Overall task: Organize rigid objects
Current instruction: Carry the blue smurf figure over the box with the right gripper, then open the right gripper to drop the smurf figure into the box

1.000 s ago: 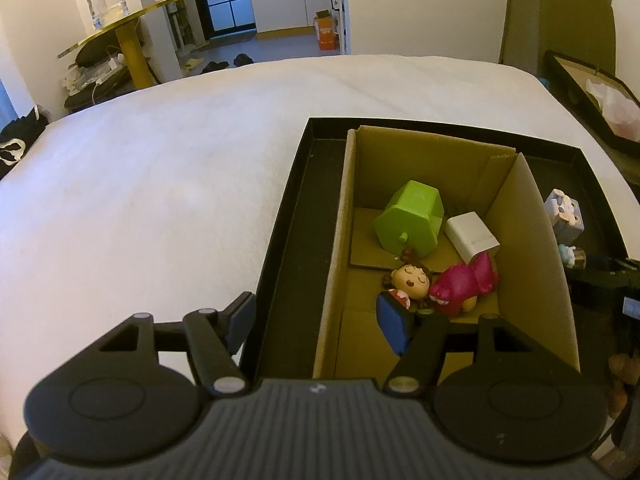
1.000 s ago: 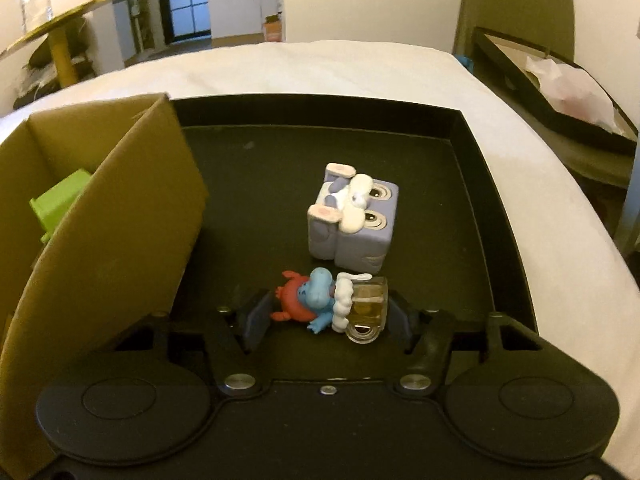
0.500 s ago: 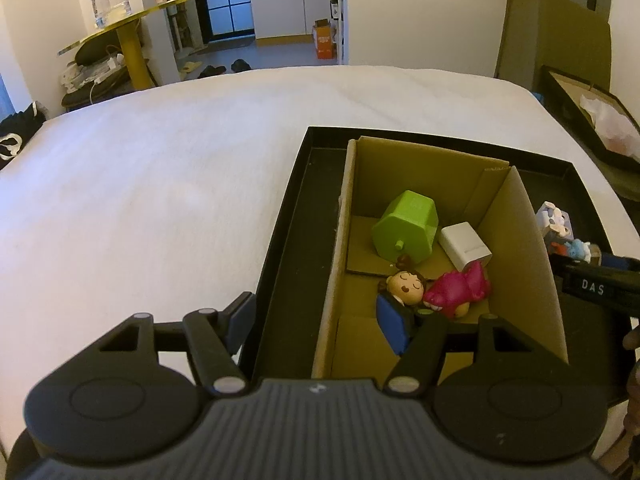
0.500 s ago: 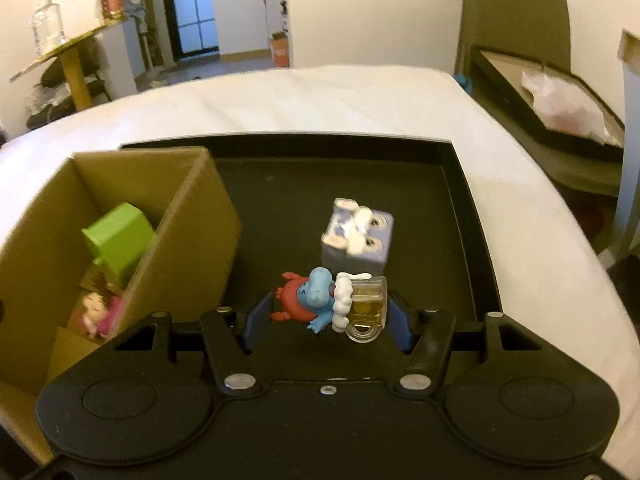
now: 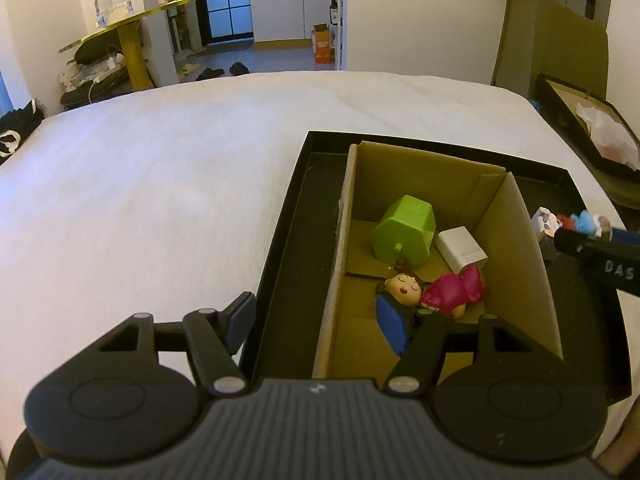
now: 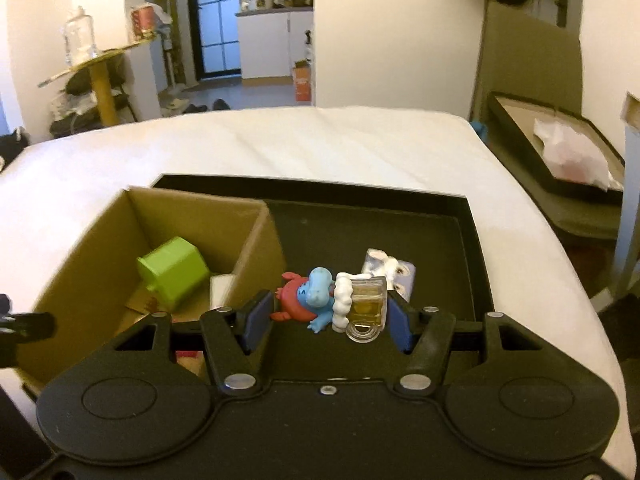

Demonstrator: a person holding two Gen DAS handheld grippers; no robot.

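Note:
My right gripper (image 6: 326, 314) is shut on a blue figure with a beer mug (image 6: 336, 304) and holds it above the black tray (image 6: 464, 236), beside the right wall of the cardboard box (image 6: 256, 248). The figure also shows in the left wrist view (image 5: 586, 222). The box (image 5: 516, 248) holds a green block (image 5: 404, 230), a white cube (image 5: 460, 248), a doll (image 5: 402, 286) and a pink toy (image 5: 456, 292). A purple-grey cube toy (image 6: 390, 272) lies on the tray floor. My left gripper (image 5: 316, 316) is open and empty, straddling the box's left wall.
The tray sits on a white bed (image 5: 160, 184). A second dark tray with white paper (image 6: 568, 152) stands off the bed's right side. A yellow side table (image 5: 128, 28) stands at the far left.
My right gripper has lifted the blue figure up from the tray floor and moved left toward the box. My left gripper has pulled back and up a little.

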